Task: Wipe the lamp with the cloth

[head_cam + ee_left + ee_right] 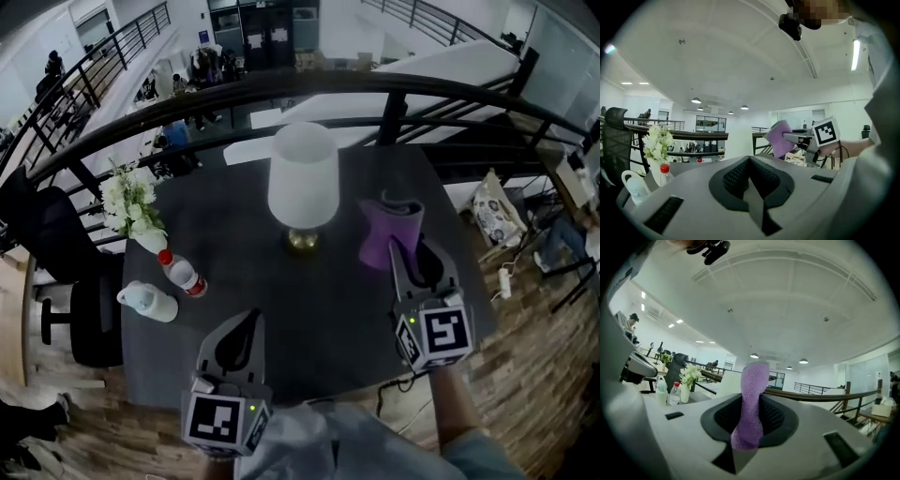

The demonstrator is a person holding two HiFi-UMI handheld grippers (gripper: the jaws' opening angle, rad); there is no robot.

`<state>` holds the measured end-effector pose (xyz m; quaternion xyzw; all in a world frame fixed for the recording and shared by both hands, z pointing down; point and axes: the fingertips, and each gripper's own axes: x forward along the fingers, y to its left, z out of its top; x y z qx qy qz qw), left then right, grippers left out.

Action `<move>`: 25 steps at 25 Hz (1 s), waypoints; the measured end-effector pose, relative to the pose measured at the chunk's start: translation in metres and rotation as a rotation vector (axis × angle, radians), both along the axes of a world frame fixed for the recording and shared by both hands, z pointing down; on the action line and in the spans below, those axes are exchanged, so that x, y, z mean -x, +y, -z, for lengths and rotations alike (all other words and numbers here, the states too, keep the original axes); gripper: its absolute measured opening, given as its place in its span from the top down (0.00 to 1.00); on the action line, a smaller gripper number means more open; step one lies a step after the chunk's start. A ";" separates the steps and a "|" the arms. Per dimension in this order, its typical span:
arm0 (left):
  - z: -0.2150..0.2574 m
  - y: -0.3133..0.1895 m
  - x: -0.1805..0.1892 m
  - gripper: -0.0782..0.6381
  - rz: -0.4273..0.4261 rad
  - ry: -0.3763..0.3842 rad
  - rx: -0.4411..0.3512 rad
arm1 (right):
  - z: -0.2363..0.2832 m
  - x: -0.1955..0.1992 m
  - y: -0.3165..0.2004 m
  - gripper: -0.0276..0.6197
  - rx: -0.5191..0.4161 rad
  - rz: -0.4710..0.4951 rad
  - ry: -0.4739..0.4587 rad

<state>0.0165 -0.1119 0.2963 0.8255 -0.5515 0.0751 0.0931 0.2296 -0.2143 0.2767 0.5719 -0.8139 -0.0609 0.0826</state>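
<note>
Looking steeply down on a dark worktop [319,319] beside a curved black railing [394,89]. Towards the far middle of it, upright, the lamp [303,197]: broad white shade [302,155] over a small brass base [302,241]. Just to the right of the lamp, near it but with a gap showing, the purple cloth [389,234], folded and standing upright. Held there by the right gripper [410,258], fingers [776,419] clamped on the lower end of the cloth and the rest of the fabric sticking straight out beyond the tips. Plain as day in the right gripper view: purple strip pinched dead centre, dark ribbed pads on both sides of it. Lower down and to the left, at the near edge of the worktop, the left gripper [249,321], well apart from the lamp and the cloth. Fingers [736,176] there pressed together, nothing between them. Out past those closed tips in the left gripper view, the cloth and the right gripper's marker cube [826,132] off to the right. Over on the left side of the worktop, white flowers [127,202] in a vase [150,242], then a clear bottle [185,276] with a red cap [165,256] just in front, and a white jug [148,302] beside that. Beyond the left edge, a black office chair [52,248].
</note>
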 end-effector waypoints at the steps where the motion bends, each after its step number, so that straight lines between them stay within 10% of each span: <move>1: -0.001 -0.004 -0.001 0.88 0.018 0.000 0.003 | 0.002 0.000 -0.015 0.81 -0.010 0.018 0.005; 25: -0.016 -0.021 -0.007 0.88 0.247 -0.052 0.068 | 0.029 0.064 -0.214 0.81 -0.179 0.377 0.159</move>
